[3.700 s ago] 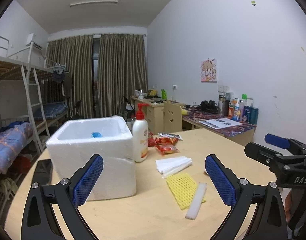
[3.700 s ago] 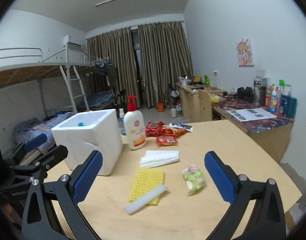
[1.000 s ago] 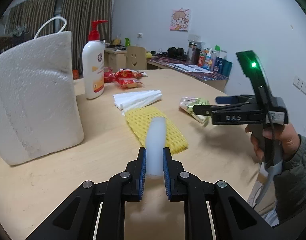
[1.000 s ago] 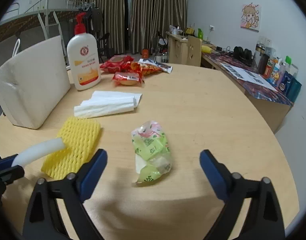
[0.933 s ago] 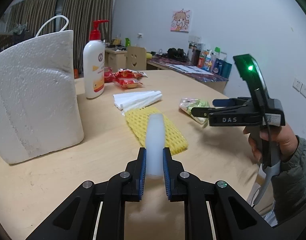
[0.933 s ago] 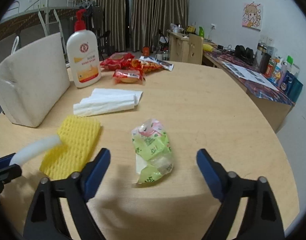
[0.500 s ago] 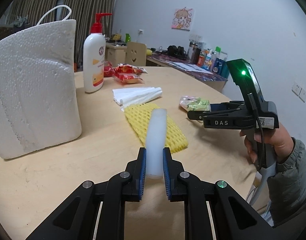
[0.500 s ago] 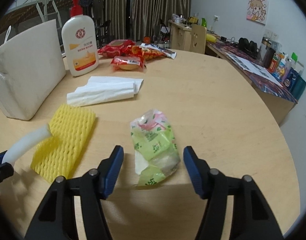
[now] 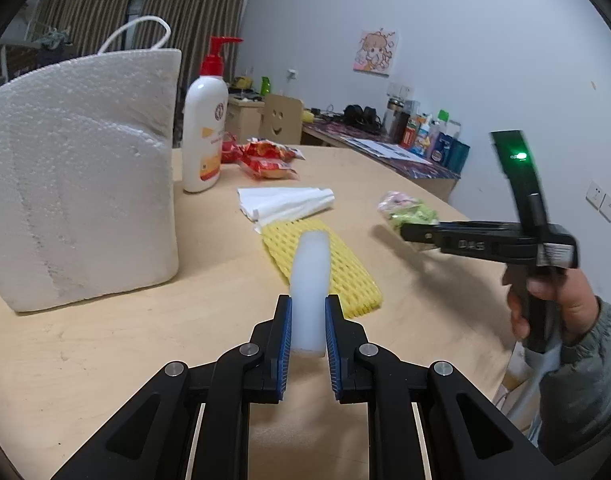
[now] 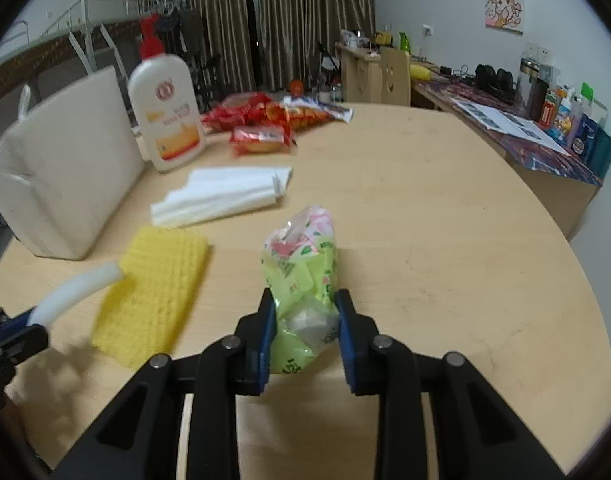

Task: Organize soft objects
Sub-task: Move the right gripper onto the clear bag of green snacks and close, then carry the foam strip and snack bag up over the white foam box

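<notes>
My left gripper (image 9: 308, 308) is shut on a white foam strip (image 9: 310, 276), whose far end rests over the yellow foam net (image 9: 325, 264). My right gripper (image 10: 304, 312) is shut on a green and pink plastic packet (image 10: 303, 276) that lies on the round wooden table (image 10: 445, 220). In the left wrist view the right gripper (image 9: 409, 232) sits at the packet (image 9: 409, 208). In the right wrist view the strip (image 10: 77, 284) and the left gripper (image 10: 9, 328) show at the left edge, next to the yellow net (image 10: 157, 292). Folded white foam sheets (image 10: 225, 194) lie behind.
A white styrofoam box (image 9: 77, 200) stands at the left of the table. A lotion pump bottle (image 9: 205, 120) and red snack packets (image 10: 261, 128) sit behind it. A desk with bottles (image 10: 561, 128) stands at the right wall.
My right gripper has moved in and its jaws have closed onto the green packet. My left gripper still holds the foam strip, now a little lower and nearer the box.
</notes>
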`<state>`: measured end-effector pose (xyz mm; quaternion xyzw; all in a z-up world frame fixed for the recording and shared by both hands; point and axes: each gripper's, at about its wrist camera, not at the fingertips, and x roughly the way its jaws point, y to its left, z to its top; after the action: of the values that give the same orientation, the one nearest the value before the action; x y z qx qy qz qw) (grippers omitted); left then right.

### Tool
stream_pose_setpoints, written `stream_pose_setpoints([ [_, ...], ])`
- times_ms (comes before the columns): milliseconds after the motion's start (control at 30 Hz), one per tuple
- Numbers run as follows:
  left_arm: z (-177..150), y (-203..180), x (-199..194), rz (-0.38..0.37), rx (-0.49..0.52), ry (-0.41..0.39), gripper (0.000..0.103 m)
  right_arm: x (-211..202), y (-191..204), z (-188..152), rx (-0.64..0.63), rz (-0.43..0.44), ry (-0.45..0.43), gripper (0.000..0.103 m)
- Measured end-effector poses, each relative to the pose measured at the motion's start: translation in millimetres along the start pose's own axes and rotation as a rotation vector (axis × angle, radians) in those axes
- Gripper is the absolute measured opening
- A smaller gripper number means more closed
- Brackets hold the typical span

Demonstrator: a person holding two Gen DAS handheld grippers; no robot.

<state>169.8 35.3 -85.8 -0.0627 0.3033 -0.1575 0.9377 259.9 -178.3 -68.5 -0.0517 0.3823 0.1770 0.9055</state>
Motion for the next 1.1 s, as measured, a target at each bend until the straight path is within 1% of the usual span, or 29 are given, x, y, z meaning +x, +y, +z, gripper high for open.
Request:
stream_pose_setpoints([
  [233,1.3,-4.0,-12.1,0.01,0.004,-0.013,0.017,-39.5,8.2,-0.5,0.006,0.047,-0.088,0.033],
  [367,7.9,-10.6,-28.9,0.027,0.02,-0.044,0.017,-62.7,18.2,-0.7,-0.012,0.078,-0.142,0.033],
  [533,17.3,-18.9,-55.3,0.057,0.043,-0.095,0.017,-83.0,30.2,-1.1,-0.036,0.108,-0.195,0.033],
  [667,25.5,-23.0,-75.9,0.1,0.061,-0.14,0.017,-98.5,39.5,-1.0,-0.055,0.137,-0.241,0.033],
  [867,34.6,-25.8,-106.5,0.144,0.079,-0.213,0.017,-118.1,54.6,1.5,-0.094,0.182,-0.298,0.033],
  [1100,39.9,-23.9,-137.5,0.199,0.081,-0.278,0.017,-130.9,73.3,9.1,-0.145,0.24,-0.353,0.033],
])
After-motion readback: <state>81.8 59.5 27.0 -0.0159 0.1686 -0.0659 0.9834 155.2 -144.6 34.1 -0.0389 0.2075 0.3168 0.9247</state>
